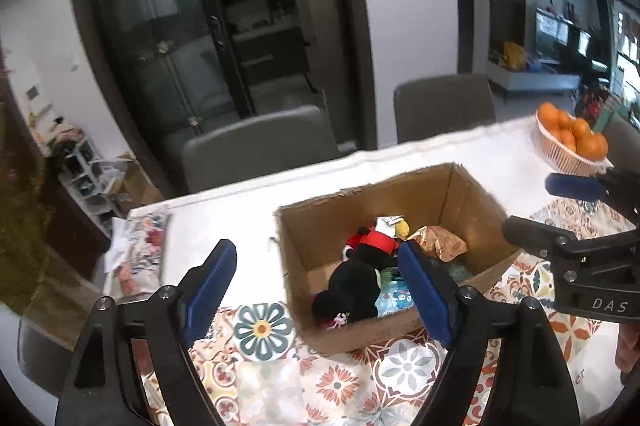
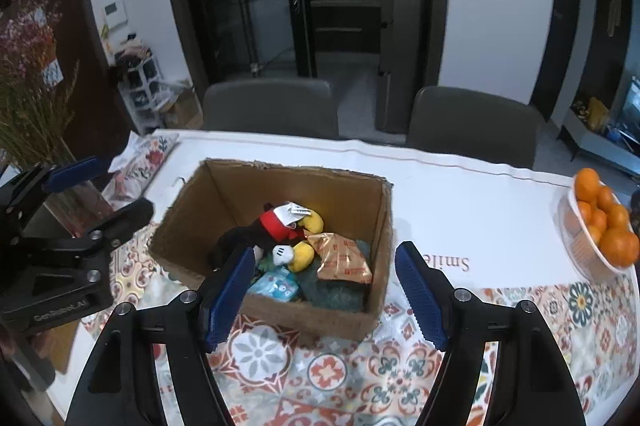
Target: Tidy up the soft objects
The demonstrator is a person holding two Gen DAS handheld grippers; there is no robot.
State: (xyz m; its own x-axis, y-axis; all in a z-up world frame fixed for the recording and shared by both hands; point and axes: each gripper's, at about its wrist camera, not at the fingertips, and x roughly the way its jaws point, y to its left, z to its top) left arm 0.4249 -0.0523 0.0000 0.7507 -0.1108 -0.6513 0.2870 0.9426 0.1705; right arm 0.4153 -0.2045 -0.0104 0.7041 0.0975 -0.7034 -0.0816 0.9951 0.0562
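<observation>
Centre frame: box (image 2: pixel 280 238) with plush (image 2: pixel 280 230) dead ahead | right hand-held gripper (image 2: pixel 324 290) nearer, agape, empty | left hand-held gripper (image 1: pixel 316 290) likewise

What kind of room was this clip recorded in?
Most likely a home dining area. A table with a patterned cloth has grey dining chairs pulled up behind it, and a basket of oranges sits on it. A cardboard box of soft toys stands mid-table, with glass cabinet doors behind.
</observation>
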